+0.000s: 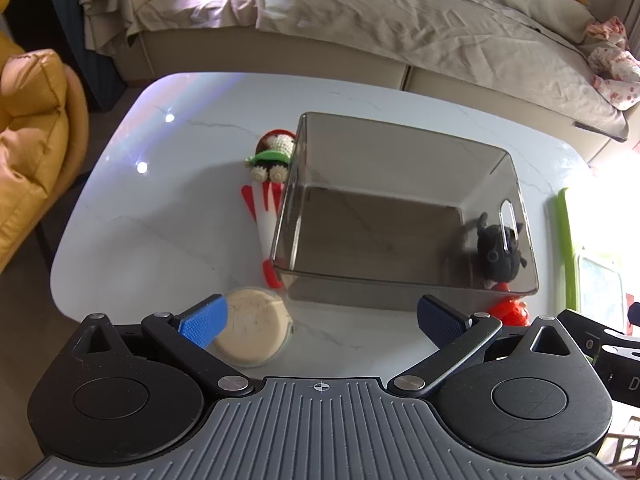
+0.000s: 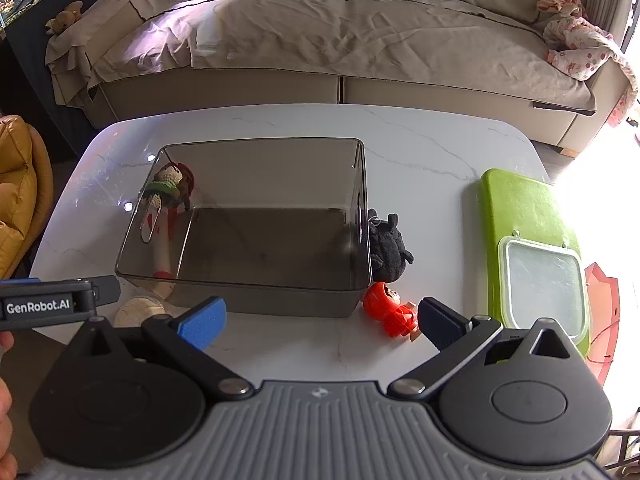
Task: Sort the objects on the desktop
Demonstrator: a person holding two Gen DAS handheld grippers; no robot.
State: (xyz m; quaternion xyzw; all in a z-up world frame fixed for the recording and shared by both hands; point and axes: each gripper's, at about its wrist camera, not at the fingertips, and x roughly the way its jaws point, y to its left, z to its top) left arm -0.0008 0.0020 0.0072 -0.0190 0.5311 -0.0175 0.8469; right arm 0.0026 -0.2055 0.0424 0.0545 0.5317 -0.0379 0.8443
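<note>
A smoky transparent bin [image 1: 400, 216] [image 2: 256, 220] stands mid-table with nothing inside. Left of it lie a crocheted doll [image 1: 272, 156] [image 2: 170, 186] and a white and red rocket toy [image 1: 266, 228] [image 2: 162, 256]. A round beige lid [image 1: 252, 326] [image 2: 138, 310] lies by the bin's near left corner. A black plush [image 1: 498, 248] [image 2: 388, 250] and a red figure [image 1: 508, 310] [image 2: 394, 312] lie at the bin's right. My left gripper [image 1: 322, 318] is open, its left pad over the beige lid. My right gripper [image 2: 320, 320] is open, near the red figure.
A white marble table [image 1: 160, 220] [image 2: 420, 152] carries everything. A green board [image 2: 524, 208] with a clear container lid [image 2: 544, 280] lies at the right. A covered sofa [image 2: 320, 40] stands behind the table, a yellow armchair [image 1: 28, 140] at the left.
</note>
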